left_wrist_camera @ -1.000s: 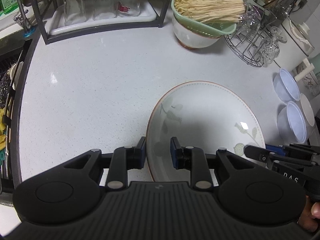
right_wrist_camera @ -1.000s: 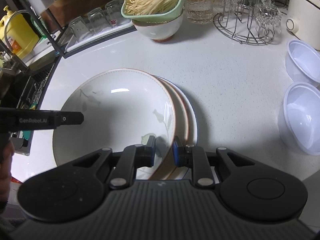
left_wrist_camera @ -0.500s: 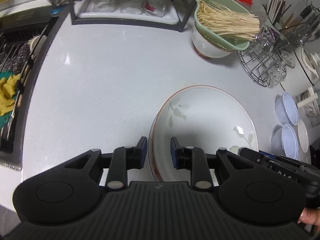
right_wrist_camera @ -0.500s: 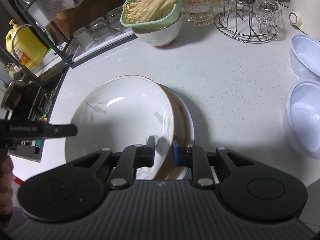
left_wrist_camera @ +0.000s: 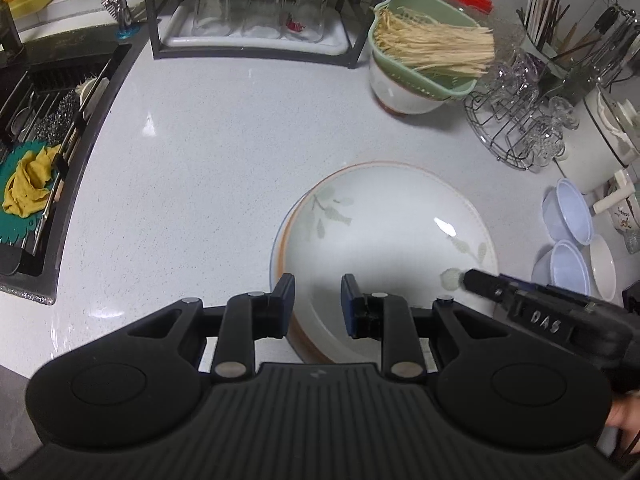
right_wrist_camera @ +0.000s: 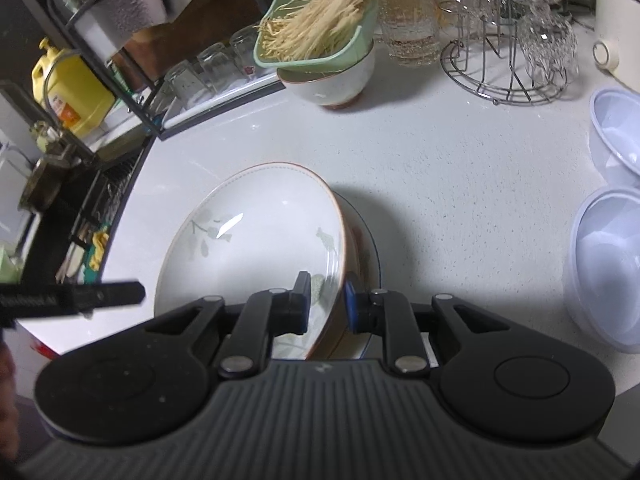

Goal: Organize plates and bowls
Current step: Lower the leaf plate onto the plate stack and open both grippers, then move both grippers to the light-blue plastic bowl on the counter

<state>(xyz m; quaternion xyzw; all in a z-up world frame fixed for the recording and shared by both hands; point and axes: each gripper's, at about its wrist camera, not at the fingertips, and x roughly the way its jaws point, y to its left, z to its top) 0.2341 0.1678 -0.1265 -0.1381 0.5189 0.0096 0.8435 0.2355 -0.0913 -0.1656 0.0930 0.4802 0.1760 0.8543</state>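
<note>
A white plate with a leaf pattern and a brown rim (left_wrist_camera: 384, 240) lies on top of a stack of plates (left_wrist_camera: 280, 236) on the white counter; it also shows in the right wrist view (right_wrist_camera: 256, 240). My left gripper (left_wrist_camera: 316, 306) has its jaws on either side of the plate's near left rim, a gap showing. My right gripper (right_wrist_camera: 326, 306) has its jaws on either side of the plate's right rim, which tilts up off the lower plates (right_wrist_camera: 366, 248). Whether either grips the rim is unclear.
A green colander of noodles sits in a white bowl (left_wrist_camera: 404, 88) at the back. A wire glass rack (left_wrist_camera: 516, 120) stands to the right. Pale blue bowls (right_wrist_camera: 608, 264) sit at the far right. A tray of upturned glasses (left_wrist_camera: 256, 20) stands at the back; the sink (left_wrist_camera: 36, 128) is left.
Both grippers have risen and pulled back, so the plates look smaller and lower in view. The top plate has settled closer over the stack. The jaws keep the same spacing.
</note>
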